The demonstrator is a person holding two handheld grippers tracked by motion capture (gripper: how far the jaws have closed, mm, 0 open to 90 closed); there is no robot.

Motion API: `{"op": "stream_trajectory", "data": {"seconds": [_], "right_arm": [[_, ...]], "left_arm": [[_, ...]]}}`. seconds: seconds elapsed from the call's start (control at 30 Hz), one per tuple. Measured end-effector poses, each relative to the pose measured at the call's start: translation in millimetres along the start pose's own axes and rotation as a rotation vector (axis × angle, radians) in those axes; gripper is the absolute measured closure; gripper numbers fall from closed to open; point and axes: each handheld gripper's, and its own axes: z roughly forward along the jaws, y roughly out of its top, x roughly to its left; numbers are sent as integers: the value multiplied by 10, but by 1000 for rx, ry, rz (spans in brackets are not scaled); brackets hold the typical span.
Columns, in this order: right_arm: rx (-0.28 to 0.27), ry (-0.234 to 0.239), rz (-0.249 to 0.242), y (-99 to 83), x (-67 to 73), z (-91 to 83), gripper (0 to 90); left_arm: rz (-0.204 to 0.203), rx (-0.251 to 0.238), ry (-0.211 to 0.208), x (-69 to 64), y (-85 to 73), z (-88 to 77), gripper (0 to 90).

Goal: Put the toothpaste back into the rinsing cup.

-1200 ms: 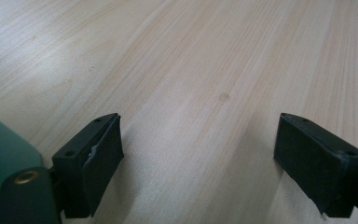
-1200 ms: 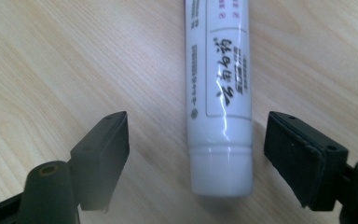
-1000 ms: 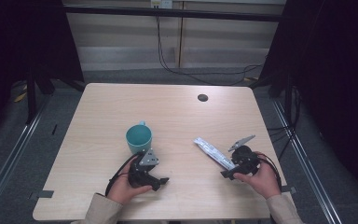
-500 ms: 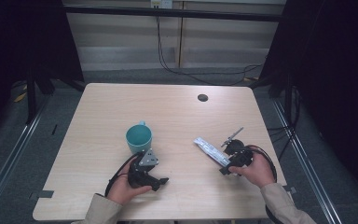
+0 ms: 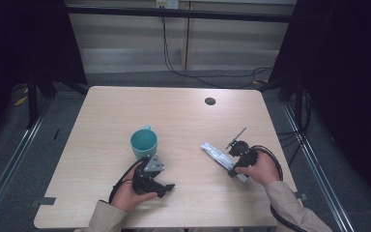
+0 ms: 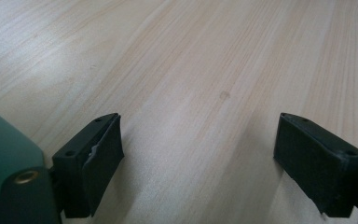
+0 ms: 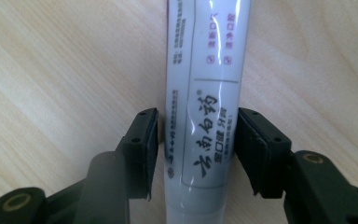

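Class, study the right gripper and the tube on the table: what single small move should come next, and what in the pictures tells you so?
Probably close the right gripper. Its jaws already stand on either side of the white tube, which lies flat on the table, with slight gaps showing on both sides, so squeezing looks like the step before any lift.

In the right gripper view the toothpaste tube [image 7: 205, 107] is cut off at twelve and six o'clock, so neither end can be seen, and its small print is unreadable. In the left gripper view the teal mug [image 6: 2, 154] is a cropped sliver at eight o'clock.
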Motion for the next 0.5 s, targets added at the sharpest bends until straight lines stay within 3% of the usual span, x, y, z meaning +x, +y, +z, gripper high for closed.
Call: {"op": "stream_trajectory", "data": {"seconds": [0.23,0.33,0.5], "right_arm": [[42,-34,-2,61,49,4,616],[63,-32,16,81,67,-1,689],[54,-4,64,64,41,-11,720]], "left_arm": [[-3,-2,2,-2,0,4,150],[-1,-2,2,-1,0,3,150],[-2,-2,1,-1,-2,1,150]]}}
